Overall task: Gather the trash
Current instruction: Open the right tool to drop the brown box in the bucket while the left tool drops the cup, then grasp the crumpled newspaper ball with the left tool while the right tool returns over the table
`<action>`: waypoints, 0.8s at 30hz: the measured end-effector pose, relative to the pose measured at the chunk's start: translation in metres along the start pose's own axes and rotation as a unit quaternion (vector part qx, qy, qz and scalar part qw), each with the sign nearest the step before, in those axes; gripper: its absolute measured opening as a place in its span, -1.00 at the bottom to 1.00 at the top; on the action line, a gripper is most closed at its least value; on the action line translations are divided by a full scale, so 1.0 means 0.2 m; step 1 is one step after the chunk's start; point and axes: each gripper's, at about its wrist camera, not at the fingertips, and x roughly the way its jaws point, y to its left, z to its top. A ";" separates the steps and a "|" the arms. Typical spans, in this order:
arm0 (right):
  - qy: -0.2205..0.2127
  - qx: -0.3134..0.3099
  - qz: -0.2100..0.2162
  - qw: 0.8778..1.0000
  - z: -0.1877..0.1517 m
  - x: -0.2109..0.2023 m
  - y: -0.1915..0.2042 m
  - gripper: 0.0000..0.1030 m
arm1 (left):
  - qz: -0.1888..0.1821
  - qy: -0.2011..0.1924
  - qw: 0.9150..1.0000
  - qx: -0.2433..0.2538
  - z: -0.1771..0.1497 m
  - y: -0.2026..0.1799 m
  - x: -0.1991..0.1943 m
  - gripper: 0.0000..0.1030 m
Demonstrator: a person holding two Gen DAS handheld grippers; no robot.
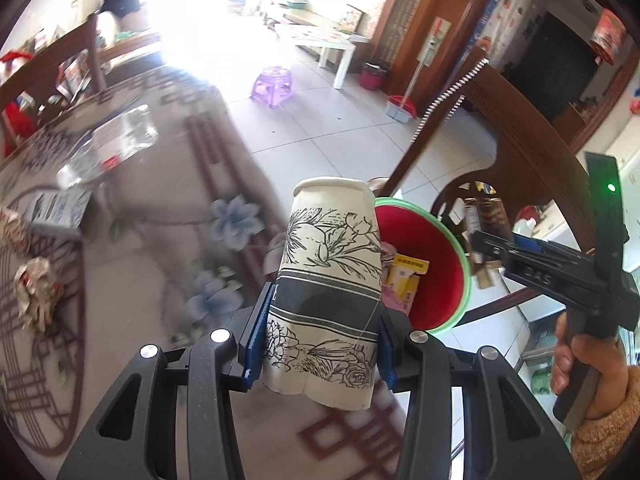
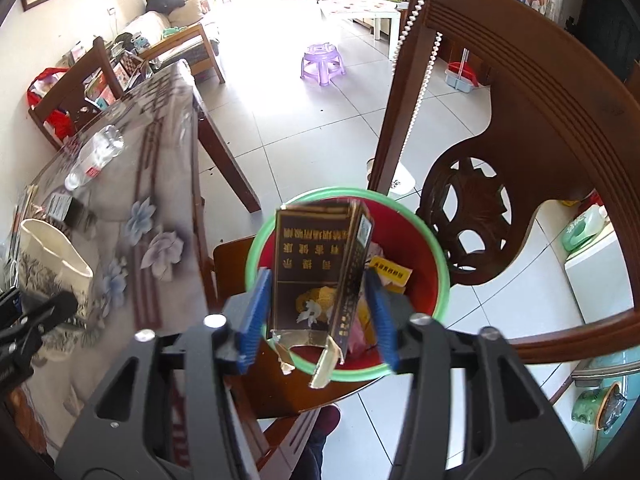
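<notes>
Trash in both grippers, held near the bin. My left gripper (image 1: 320,336) is clamped on a paper cup (image 1: 330,280) printed with black flowers, its blue pads pressing the cup's sides; the cup stands roughly upright with its dented rim at 12 o'clock. It hangs above the edge of the table (image 1: 160,248), which wears a floral cloth. At 2 o'clock from the cup sits the bin (image 1: 448,264), red inside with a green rim, already holding a yellow packet (image 1: 408,276). My right gripper (image 2: 320,308) grasps a dark cigarette pack (image 2: 320,268), its gold lettering upside down and its torn flap hanging toward 6 o'clock. In the right wrist view the pack is in front of the bin's (image 2: 436,264) mouth, and the bin rests on the seat of a wooden chair (image 2: 540,128). A string of white beads (image 2: 416,32) hangs over the chair's back at 1 o'clock. Left on the table are a clear plastic bottle (image 1: 108,144) lying on its side at 10 o'clock, a small box (image 1: 60,212) just beside it, and crumpled wrappers (image 1: 36,292) at 9 o'clock. A purple stool (image 2: 323,62) stands on the tiled floor, well apart at 12 o'clock.
</notes>
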 end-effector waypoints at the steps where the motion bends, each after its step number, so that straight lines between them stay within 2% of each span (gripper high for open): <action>1: -0.003 0.005 0.002 1.000 0.01 0.00 -0.02 0.39 | -0.002 0.000 1.000 0.006 0.01 -0.02 0.01 -0.20; 8: 0.004 0.046 -0.003 0.999 -0.04 0.00 -0.19 0.43 | -0.014 0.023 0.998 0.052 0.11 -0.20 0.19 -0.20; 16: 0.010 0.087 -0.032 0.996 -0.16 -0.09 -0.37 0.43 | -0.056 0.055 0.992 0.102 0.20 -0.46 0.45 -0.19; 17: 0.008 0.090 -0.036 0.995 -0.16 -0.11 -0.39 0.43 | -0.061 0.057 0.990 0.110 0.21 -0.49 0.46 -0.14; 18: 0.005 0.092 -0.039 0.995 -0.17 -0.12 -0.39 0.43 | -0.063 0.058 0.989 0.122 0.22 -0.52 0.48 0.17; 19: 0.002 0.094 -0.041 0.995 -0.18 -0.14 -0.40 0.43 | -0.059 0.052 0.988 0.132 0.22 -0.54 0.48 0.36; 21: -0.004 0.094 -0.048 0.994 -0.19 -0.17 -0.39 0.43 | -0.057 0.033 0.988 0.141 0.24 -0.55 0.43 0.36; 24: -0.004 0.094 -0.050 0.994 -0.21 -0.19 -0.37 0.43 | -0.067 0.016 0.990 0.120 0.25 -0.49 0.34 0.36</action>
